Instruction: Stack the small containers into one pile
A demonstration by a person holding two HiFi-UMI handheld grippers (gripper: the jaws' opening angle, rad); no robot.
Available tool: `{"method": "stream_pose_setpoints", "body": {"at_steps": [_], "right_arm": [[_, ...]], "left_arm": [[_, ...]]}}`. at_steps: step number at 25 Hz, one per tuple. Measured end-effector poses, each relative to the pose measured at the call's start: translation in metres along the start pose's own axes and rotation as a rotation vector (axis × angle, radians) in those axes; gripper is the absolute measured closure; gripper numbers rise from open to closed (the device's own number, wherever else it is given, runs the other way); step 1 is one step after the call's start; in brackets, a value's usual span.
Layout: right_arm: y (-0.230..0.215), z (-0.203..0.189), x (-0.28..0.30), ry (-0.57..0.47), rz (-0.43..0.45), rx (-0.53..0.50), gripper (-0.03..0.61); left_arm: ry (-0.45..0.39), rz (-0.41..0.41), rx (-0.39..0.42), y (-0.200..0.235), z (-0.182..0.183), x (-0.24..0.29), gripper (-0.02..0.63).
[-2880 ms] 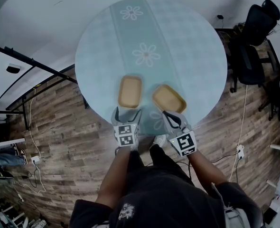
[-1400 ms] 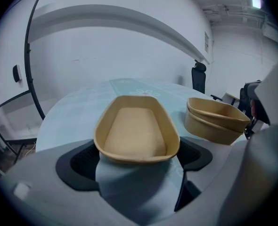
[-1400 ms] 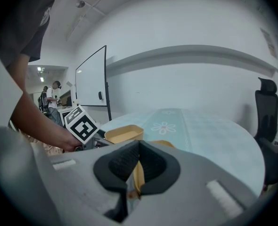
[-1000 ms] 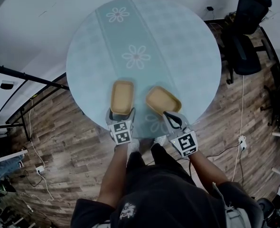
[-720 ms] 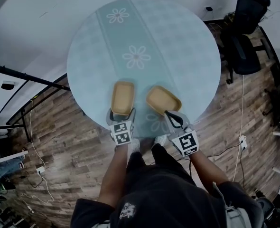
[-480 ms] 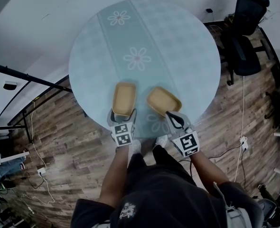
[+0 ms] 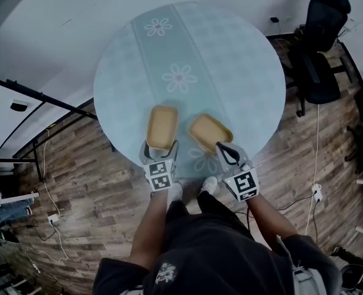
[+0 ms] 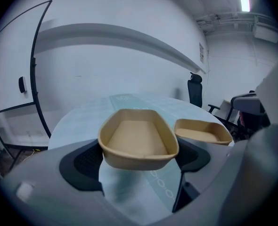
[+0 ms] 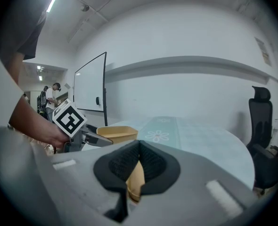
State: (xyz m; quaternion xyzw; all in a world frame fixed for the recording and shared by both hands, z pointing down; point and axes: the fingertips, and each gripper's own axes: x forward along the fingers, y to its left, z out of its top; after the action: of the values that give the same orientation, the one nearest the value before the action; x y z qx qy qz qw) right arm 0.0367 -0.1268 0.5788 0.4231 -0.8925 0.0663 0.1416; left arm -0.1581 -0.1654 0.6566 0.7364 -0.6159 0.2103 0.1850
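Two tan oblong containers sit near the front edge of the round pale-blue table (image 7: 243, 54). The left container (image 7: 162, 126) (image 8: 138, 140) has its near end between the wide-set jaws of my left gripper (image 7: 160, 149) (image 8: 139, 160), whose pads press its two sides. The right container (image 7: 210, 133) (image 8: 202, 132) lies at an angle beside it, not touching it. My right gripper (image 7: 226, 151) (image 9: 138, 166) is shut on that container's near rim, and a strip of tan wall (image 9: 136, 180) shows between the pads. The left container (image 9: 116, 133) also shows in the right gripper view.
The table carries a green runner with flower prints (image 7: 179, 77). Black office chairs (image 7: 320, 48) stand to the right on the wood floor. A black metal frame (image 7: 40, 85) runs along the left. The table's front edge (image 7: 187, 176) lies just under both grippers.
Only the head view has drifted a little. Both grippers and both containers keep their places relative to each other.
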Motion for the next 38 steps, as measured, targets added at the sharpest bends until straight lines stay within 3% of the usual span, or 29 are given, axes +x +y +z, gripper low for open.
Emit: {"method": "stream_pose_setpoints", "body": {"at_steps": [7,26,32,38], "right_arm": [[-0.001,0.007,-0.004,-0.031,-0.008,-0.008,0.577],[0.039,0.029,-0.044,-0.085,-0.227,0.084,0.577],[0.024,0.039,-0.046,-0.101,-0.250,0.063,0.577],[-0.026,0.046,-0.044,-0.116,-0.245,0.035,0.577]], "left_arm": [[-0.039,0.008,-0.004,-0.005,0.012,-0.022,0.132],[-0.106,-0.160,0.054,-0.016,0.009,-0.088,0.135],[-0.129,-0.145,0.052,-0.014,0.014,-0.093,0.135],[-0.128,-0.095,0.034,-0.021,0.016,-0.080,0.135]]}}
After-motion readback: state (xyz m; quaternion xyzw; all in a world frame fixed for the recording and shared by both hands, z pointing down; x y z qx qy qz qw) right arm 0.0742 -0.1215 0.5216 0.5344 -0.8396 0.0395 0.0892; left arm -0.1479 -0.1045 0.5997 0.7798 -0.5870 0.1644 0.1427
